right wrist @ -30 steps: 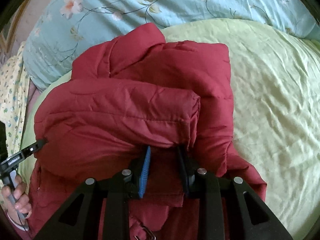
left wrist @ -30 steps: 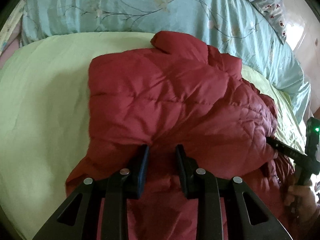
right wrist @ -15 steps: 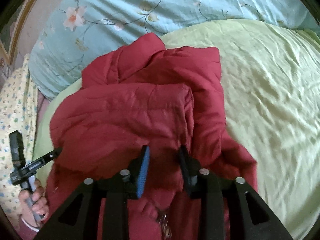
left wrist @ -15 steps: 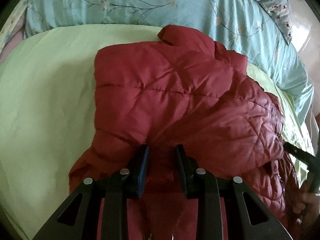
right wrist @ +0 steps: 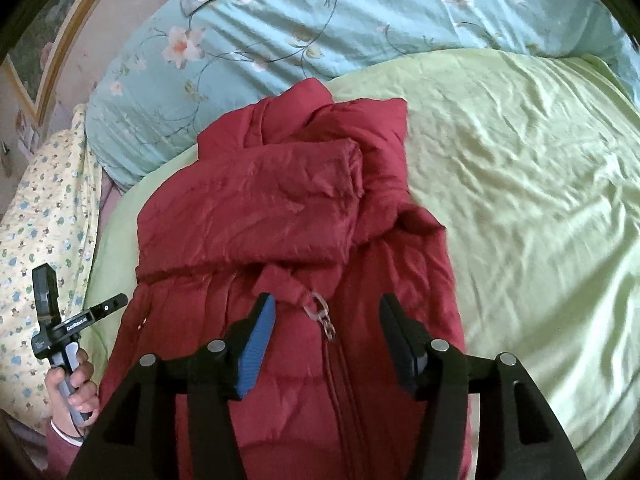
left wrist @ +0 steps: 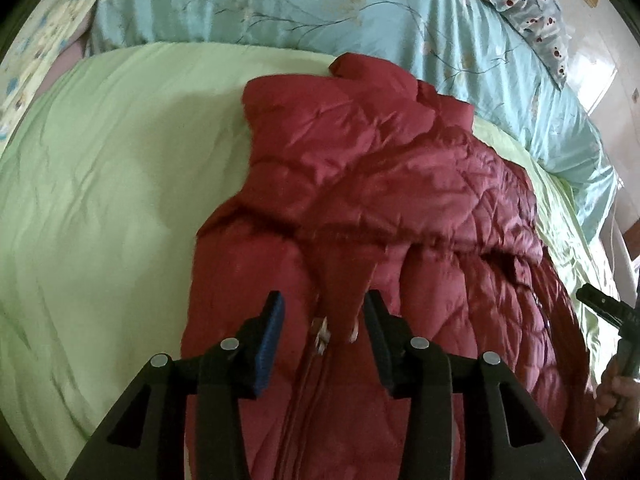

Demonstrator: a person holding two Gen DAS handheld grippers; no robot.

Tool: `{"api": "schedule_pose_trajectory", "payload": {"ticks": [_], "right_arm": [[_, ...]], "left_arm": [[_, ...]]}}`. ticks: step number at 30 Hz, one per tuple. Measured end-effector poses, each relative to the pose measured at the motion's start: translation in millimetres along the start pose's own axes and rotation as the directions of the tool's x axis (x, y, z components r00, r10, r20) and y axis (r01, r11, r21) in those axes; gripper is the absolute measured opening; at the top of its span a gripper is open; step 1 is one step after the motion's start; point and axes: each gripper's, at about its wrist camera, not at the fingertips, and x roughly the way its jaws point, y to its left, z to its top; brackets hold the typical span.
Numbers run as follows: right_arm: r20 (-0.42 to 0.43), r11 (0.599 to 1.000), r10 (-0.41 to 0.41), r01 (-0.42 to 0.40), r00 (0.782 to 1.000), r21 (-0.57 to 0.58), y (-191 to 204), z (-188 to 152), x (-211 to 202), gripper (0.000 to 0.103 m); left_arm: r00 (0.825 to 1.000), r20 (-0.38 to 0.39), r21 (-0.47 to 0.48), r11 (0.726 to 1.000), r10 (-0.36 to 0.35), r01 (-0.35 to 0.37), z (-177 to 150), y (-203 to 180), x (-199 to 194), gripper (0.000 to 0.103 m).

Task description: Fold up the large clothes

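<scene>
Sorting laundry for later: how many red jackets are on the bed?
1: the red jacket lies partly folded on the green sheet, below the blue floral quilt. Others could be hidden off-frame.

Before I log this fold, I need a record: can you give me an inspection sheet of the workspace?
Surface: green bedsheet, wrinkled.
Job's things: red puffer jacket lying on the sheet, sleeves folded across the chest, zipper pull exposed.
Clutter: nothing seen on the sheet.
Grippers: left tool open above the jacket; right tool open over the zipper, holding nothing.
Cables: nothing clearly seen.
Surroundings: blue floral quilt behind; yellow patterned fabric at the side.
</scene>
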Motion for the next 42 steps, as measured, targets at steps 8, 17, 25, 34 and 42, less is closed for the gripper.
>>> {"api": "schedule_pose_trajectory", "payload": {"ticks": [8,17,25,34,42], "right_arm": [[0.016,0.999,-0.019,0.019,1.0,0.027,-9,-28,-25,0.072],[-0.015,0.99,-0.137,0.137,0.99,-0.036,-6,-63,-50,0.083],[-0.108,0.97,-0.214,0.198,0.971,-0.14,9,-90,-40,0.084],[-0.155,0.941,-0.299,0.264,0.942,-0.214,-12,-114,-67,0.081],[-0.162,0.962,-0.223,0.191,0.961,-0.194,-16,-122,-82,0.054]], "left_arm": [[1.0,-0.018,-0.018,1.0,0.015,-0.016,-29,16,-25,0.045],[0.999,-0.008,-0.055,0.998,0.042,-0.042,-59,37,-57,0.052],[0.999,-0.014,-0.034,0.998,0.053,-0.053,-72,46,-77,0.063],[0.995,-0.061,0.033,0.997,0.076,-0.074,-95,50,-88,0.068],[0.993,-0.1,0.056,0.997,0.058,-0.053,-115,57,-96,0.068]]}}
